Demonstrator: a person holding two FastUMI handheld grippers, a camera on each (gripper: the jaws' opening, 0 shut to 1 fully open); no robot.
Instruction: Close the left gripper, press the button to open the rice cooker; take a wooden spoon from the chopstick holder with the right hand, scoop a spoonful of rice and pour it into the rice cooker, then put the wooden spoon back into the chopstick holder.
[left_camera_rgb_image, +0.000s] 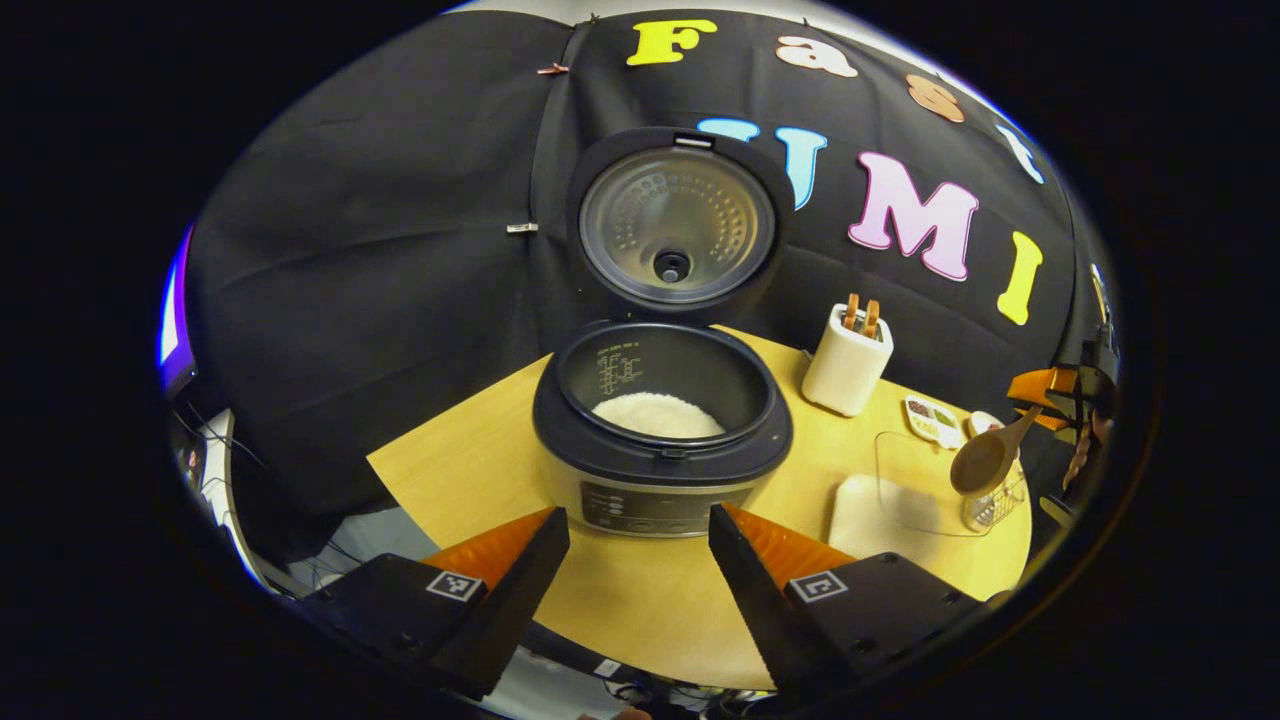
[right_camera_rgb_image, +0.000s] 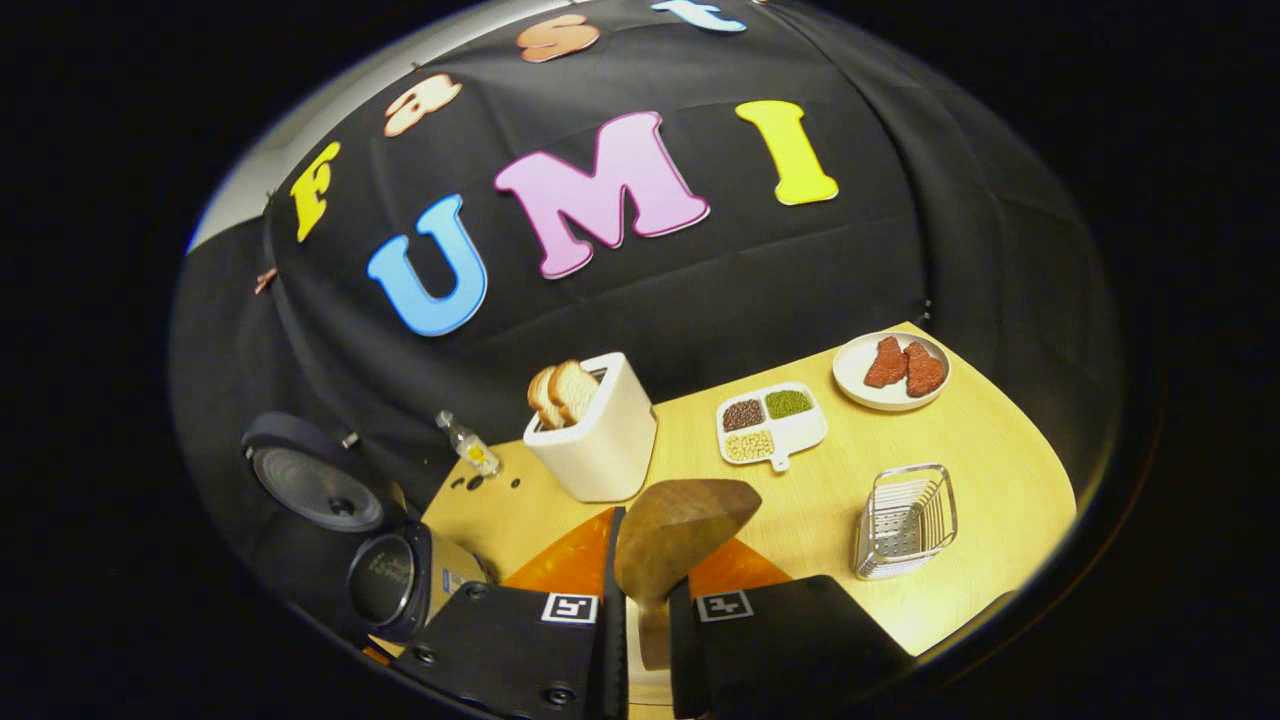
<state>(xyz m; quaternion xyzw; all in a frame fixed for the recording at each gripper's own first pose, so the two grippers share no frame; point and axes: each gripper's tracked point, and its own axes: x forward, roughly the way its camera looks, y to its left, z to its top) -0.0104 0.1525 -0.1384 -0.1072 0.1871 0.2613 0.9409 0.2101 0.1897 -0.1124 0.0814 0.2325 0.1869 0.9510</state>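
The bench (left_camera_rgb_image: 650, 600) carries the rice cooker (left_camera_rgb_image: 662, 440), which stands with its lid (left_camera_rgb_image: 677, 225) raised upright behind the pot; white rice (left_camera_rgb_image: 657, 415) lies in the bottom of the pot. To the cooker's right, near the wall, stands a white toaster (left_camera_rgb_image: 846, 362) with two slices of bread (right_camera_rgb_image: 562, 392) poking out of its slots. In the right gripper view, a wire holder (right_camera_rgb_image: 905, 520) stands near the bench's front edge, a divided dish (right_camera_rgb_image: 771, 422) of grains sits beyond it, and a plate (right_camera_rgb_image: 892, 371) with two reddish pieces lies farther back; a small bottle (right_camera_rgb_image: 468, 445) lies left of the toaster. In the left gripper view a clear tub (left_camera_rgb_image: 905, 495) sits right of the cooker. The left tongs (left_camera_rgb_image: 638, 530) hang apart in front of the cooker, touching nothing. The right tongs (right_camera_rgb_image: 646, 610) are clamped on the handle of the spoon (right_camera_rgb_image: 680, 540), whose bowl is raised above the bench; no rice can be made out in it.
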